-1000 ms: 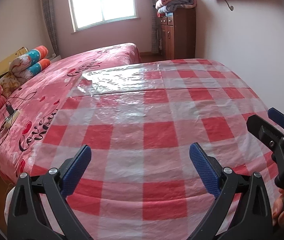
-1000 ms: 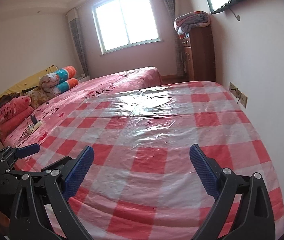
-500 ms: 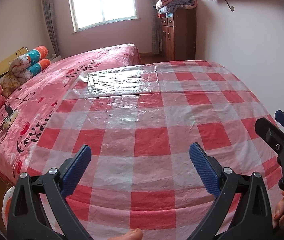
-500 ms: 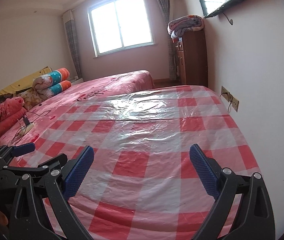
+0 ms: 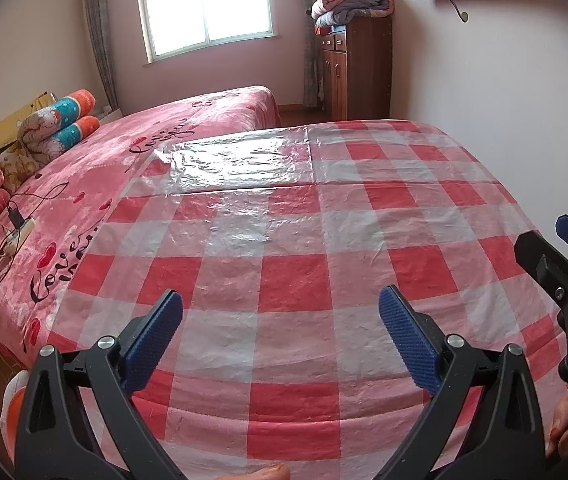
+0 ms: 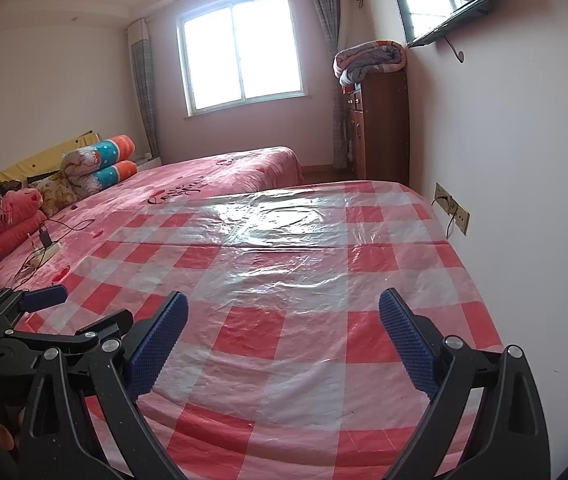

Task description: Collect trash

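Note:
A table under a red-and-white checked plastic cloth (image 5: 296, 280) fills both views, and I see no loose trash on it. My left gripper (image 5: 279, 304) hangs over the table's near edge, open, with nothing between its blue pads. In the right wrist view my right gripper (image 6: 284, 304) is also open and holds nothing, a little above the cloth (image 6: 324, 280). Each gripper shows in the other's view: the right one (image 5: 564, 264) at the right edge, the left one (image 6: 43, 308) at the lower left.
A pink bed (image 5: 123, 168) adjoins the table's left side, with a power strip and cable (image 5: 19, 232) on it. A wooden cabinet (image 5: 360, 68) stands at the back. The wall with sockets (image 6: 452, 208) runs along the table's right side. A hand (image 5: 564, 436) holds the right gripper.
Both views have drawn back and tilted up: the table's near edge now shows under the left gripper, and more wall and TV show in the right view. Both grippers stayed open.

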Demonstrator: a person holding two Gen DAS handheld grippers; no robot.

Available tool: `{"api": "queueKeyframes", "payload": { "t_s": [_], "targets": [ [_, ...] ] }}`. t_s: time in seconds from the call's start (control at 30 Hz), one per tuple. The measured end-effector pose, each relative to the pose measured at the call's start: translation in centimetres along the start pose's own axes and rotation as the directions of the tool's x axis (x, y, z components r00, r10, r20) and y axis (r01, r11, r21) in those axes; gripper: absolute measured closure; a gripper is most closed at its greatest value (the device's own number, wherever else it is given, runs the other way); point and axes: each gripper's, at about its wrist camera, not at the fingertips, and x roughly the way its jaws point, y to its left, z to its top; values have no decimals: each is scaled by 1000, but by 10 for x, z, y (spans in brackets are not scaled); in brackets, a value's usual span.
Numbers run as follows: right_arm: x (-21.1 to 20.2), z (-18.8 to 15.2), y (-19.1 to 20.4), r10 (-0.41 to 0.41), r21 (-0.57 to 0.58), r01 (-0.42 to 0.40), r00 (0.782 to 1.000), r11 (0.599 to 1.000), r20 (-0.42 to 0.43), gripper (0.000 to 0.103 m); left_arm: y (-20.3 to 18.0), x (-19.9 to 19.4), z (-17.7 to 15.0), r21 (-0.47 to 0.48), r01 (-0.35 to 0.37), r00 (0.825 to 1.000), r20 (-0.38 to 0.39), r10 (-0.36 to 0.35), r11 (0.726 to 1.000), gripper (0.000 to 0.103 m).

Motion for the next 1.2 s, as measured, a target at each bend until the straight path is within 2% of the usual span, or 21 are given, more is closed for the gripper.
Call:
{"api": "queueKeyframes", "payload": {
  "t_s": [0.77,0.87,1.0,1.1,1.2],
  "targets": [
    [2,0,3,6,-15,-6,1000,1000,-10,8,-1,3,-1,1,-18,1000,10,18,1000,4],
    [9,1,3,22,-11,-22,999,1000,-41,8,0,7,0,-3,-23,1000,11,23,1000,4],
    [27,0,-1,27,28,-23,992,999,-123,8,3,23,2,-16,-36,999,-34,36,999,4],
    [42,-2,-4,16,44,-8,982,999,-188,8,7,43,4,-34,-51,995,-84,48,998,4],
    [62,-6,-7,-15,53,30,962,998,-274,8,10,61,6,-47,-54,990,-131,48,997,4]
  ]
}}
